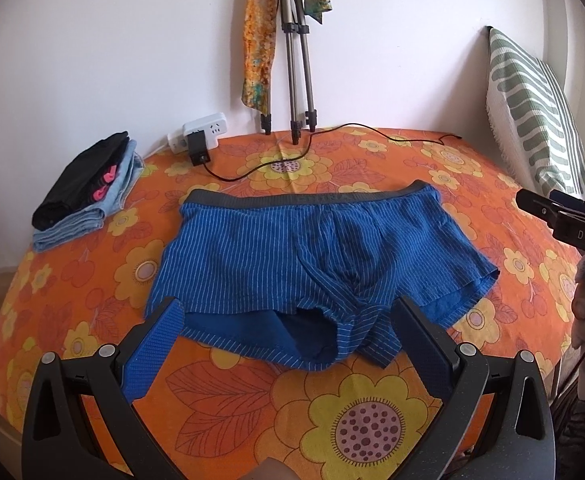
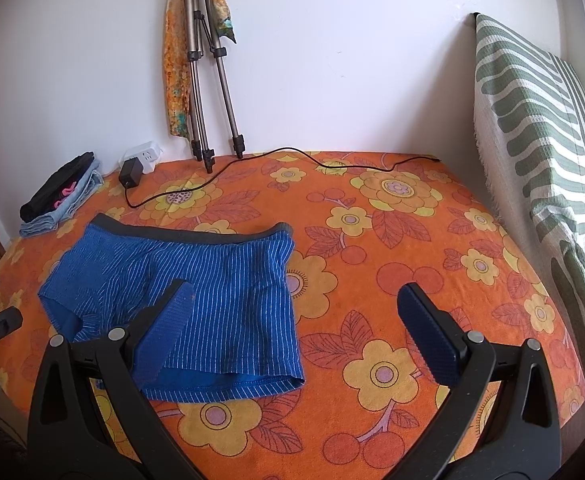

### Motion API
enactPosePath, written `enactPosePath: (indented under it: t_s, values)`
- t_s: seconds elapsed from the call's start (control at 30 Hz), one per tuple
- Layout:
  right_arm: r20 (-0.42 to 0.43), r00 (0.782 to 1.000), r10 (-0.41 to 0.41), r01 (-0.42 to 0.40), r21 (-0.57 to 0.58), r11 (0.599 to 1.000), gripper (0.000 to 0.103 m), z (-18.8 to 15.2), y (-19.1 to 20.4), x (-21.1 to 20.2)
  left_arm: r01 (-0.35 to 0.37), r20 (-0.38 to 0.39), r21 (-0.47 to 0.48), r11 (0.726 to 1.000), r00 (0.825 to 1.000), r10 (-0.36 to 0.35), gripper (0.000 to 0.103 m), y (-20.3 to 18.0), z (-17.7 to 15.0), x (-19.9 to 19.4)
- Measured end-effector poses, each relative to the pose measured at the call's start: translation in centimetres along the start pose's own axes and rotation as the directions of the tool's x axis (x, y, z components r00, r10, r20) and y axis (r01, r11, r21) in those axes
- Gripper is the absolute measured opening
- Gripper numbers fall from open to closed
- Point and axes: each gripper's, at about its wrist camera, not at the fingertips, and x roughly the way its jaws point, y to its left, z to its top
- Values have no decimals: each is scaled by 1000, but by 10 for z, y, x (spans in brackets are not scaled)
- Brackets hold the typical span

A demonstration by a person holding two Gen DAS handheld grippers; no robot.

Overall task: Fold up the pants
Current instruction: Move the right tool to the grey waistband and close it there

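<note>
Blue pinstriped shorts (image 1: pixel 292 256) with a grey waistband lie spread flat on the orange flowered bedcover (image 1: pixel 332 412), waistband toward the wall. My left gripper (image 1: pixel 288 332) hovers open above the near leg hems, nothing between its blue pads. In the right wrist view the same shorts (image 2: pixel 196 292) sit at the left, and my right gripper (image 2: pixel 296 320) stands open over their right edge and bare cover. The right gripper also shows at the right rim of the left wrist view, as a black body (image 1: pixel 564 220).
A folded stack of black and denim clothes (image 1: pixel 88 192) sits at the far left corner. A white power strip (image 1: pixel 200 136) with a black adapter and cable (image 2: pixel 292 160) runs along the wall by tripod legs (image 1: pixel 292 80). A green striped cushion (image 2: pixel 540 152) leans at the right.
</note>
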Motion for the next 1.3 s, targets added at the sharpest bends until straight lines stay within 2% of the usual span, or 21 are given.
enactPosePath:
  t_s: [0.2, 0.27, 0.37, 0.5, 0.57, 0.73, 0.87, 0.93, 0.97, 1.07, 1.2, 1.3]
  values:
    - [0, 1000, -13, 13, -39, 999, 103, 8, -2, 6, 34, -10, 38, 999, 999, -33, 101, -23, 3, 7]
    - [6, 1000, -26, 26, -53, 998, 103, 12, -4, 8, 48, -28, 52, 998, 999, -46, 91, -30, 3, 13]
    - [-1, 1000, -13, 13, -41, 999, 103, 18, -9, 13, 93, -78, 36, 995, 993, -90, 86, -37, 2, 27]
    - [-37, 999, 39, -38, 7, 999, 103, 25, -19, 26, 160, -121, 8, 987, 980, -158, 85, -48, 3, 38]
    - [-51, 997, 56, -54, 32, 998, 99, 30, -28, 35, 167, -120, 14, 986, 979, -164, 85, -57, 4, 38]
    - [-60, 997, 55, -51, 74, 996, 97, 46, -54, 57, 213, -118, 19, 977, 971, -209, 84, -76, 10, 39]
    - [-90, 993, 76, -68, 97, 993, 96, 52, -67, 78, 245, -131, 35, 969, 962, -239, 71, -94, 13, 45]
    - [-116, 987, 113, -99, 122, 988, 92, 54, -71, 88, 270, -146, 42, 962, 954, -262, 65, -103, 14, 48]
    - [-129, 983, 130, -112, 132, 985, 90, 54, -72, 94, 286, -155, 48, 957, 949, -276, 59, -109, 15, 50]
    - [-150, 972, 178, -153, 164, 975, 89, 57, -74, 108, 320, -174, 76, 944, 937, -304, 52, -127, 16, 54]
    - [-177, 940, 291, -247, 232, 941, 84, 61, -77, 127, 375, -200, 106, 921, 915, -350, 47, -151, 19, 64]
    - [-197, 913, 357, -290, 300, 909, 78, 63, -85, 141, 428, -235, 106, 897, 888, -396, 43, -165, 22, 75]
